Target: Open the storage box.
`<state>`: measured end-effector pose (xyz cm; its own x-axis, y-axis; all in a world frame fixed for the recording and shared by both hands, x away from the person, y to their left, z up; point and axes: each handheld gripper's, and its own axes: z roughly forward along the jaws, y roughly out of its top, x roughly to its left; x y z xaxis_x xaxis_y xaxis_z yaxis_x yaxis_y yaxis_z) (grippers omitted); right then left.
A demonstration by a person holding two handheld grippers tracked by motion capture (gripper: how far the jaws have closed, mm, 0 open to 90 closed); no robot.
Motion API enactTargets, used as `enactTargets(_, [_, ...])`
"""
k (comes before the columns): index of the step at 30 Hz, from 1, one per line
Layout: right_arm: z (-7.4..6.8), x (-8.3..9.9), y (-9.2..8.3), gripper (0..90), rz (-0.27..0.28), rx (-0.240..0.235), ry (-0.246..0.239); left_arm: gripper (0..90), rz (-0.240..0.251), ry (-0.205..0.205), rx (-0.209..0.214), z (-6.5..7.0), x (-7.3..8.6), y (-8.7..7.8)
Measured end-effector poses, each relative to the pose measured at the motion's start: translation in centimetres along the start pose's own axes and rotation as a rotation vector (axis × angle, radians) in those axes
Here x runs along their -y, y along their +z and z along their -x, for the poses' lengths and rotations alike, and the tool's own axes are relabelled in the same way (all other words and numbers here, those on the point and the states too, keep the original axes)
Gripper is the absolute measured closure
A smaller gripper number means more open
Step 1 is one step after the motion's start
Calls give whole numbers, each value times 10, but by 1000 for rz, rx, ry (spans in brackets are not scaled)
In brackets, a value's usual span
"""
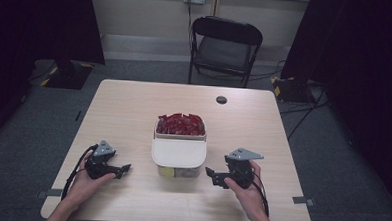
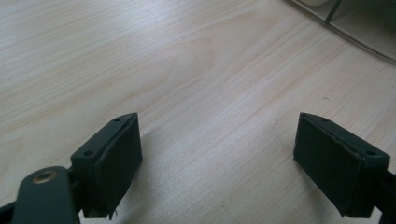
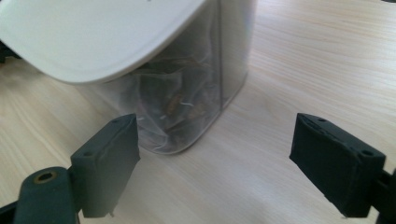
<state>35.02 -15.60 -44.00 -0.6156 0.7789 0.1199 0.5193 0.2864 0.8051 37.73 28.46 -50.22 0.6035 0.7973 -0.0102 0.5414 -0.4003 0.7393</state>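
Table: a pale wood table (image 1: 134, 113) seen from above, and both of the person's hands are in from the near edge.
Container: a clear plastic container (image 1: 179, 149) sits mid-table, a little toward the near side, squarely between the two grippers.
Long axis: it runs from the person's side toward the far side, short ends facing near and far.
Lid: a white lid (image 1: 178, 153) covers the near half, its rounded edge toward the person; in the right gripper view it (image 3: 93, 37) overhangs the clear wall.
Contents, far half: uncovered, heaped with red packets (image 1: 180, 124).
Contents, near half: through the clear wall, see-through sachets (image 3: 177, 102) with brownish contents.
Left gripper: the left gripper (image 1: 123, 169) is low over the table, left of the container and apart from it, pointing right at it; jaws spread wide with only bare wood between them (image 2: 217, 163).
Right gripper: the right gripper (image 1: 211, 175) mirrors it on the other side, pointing left; jaws wide apart, gripping nothing, the container's near corner (image 3: 201, 126) just ahead of them.
Beyond the table: a black folding chair (image 1: 226, 47) stands at the far side.
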Motion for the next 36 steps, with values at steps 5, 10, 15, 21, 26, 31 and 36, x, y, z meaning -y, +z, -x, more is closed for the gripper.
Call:
enactTargets(5, [-10, -1, 6, 149, -6, -26, -7, 148, 0, 0, 0, 0, 0, 0])
enactTargets(10, [-14, -1, 11, 150, -11, -40, -6, 148, 0, 0, 0, 0, 0, 0])
enactTargets(15, [-18, -3, 14, 151, -8, -45, -10, 148, 1, -1, 0, 0, 0, 0])
enactTargets(21, [-20, -7, 16, 148, -7, -57, -10, 148, 0, 0, 0, 0, 0, 0])
enactTargets(26, [-19, -9, 16, 148, 3, -50, -2, 148, 0, 0, 1, 0, 0, 0])
enactTargets(31, [-18, -11, 16, 142, 7, -45, 10, 148, 0, 0, 1, 0, 0, 0])
enactTargets(36, [-19, -12, 17, 142, 8, -52, 3, 148, 0, 0, 1, 0, 0, 0])
